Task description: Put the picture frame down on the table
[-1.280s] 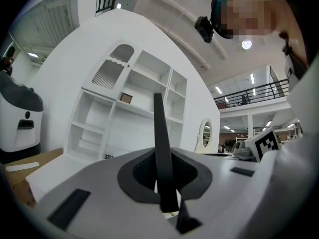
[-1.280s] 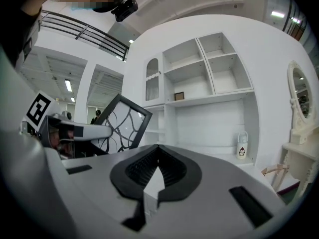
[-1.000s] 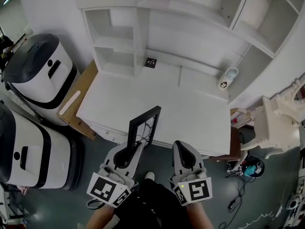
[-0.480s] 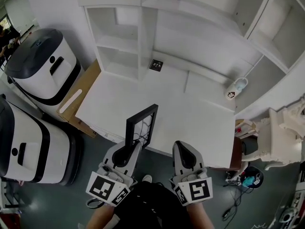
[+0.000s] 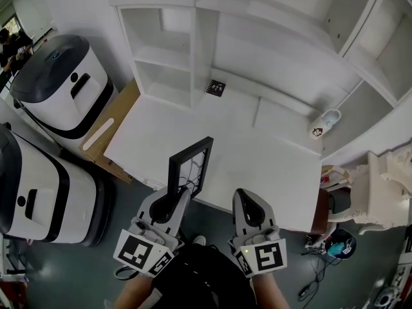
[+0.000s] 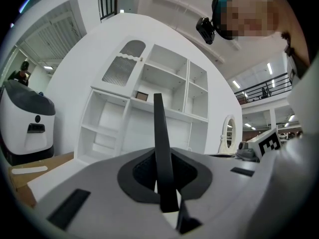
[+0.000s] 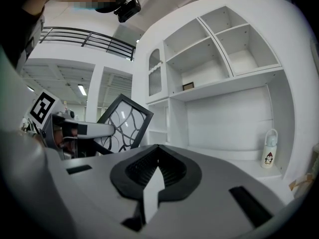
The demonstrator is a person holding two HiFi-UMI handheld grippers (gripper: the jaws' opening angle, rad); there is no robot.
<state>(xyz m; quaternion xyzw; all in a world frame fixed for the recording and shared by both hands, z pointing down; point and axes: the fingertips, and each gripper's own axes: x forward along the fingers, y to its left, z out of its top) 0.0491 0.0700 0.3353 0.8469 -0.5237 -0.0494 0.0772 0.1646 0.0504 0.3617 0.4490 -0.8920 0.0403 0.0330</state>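
The head view looks steeply down over the surface (image 5: 257, 148). Both gripper views look level toward the far shelves (image 6: 113, 119), shared by all 3.

The flat white tabletop (image 5: 257, 153) lies open ahead, save a small black square card (image 5: 215, 87) at twelve o'clock and a white penguin-printed bottle (image 5: 324, 122) at two o'clock.

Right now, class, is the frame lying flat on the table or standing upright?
Upright: the frame stands on edge, its lower edge clamped in the left gripper, not lying on the table.
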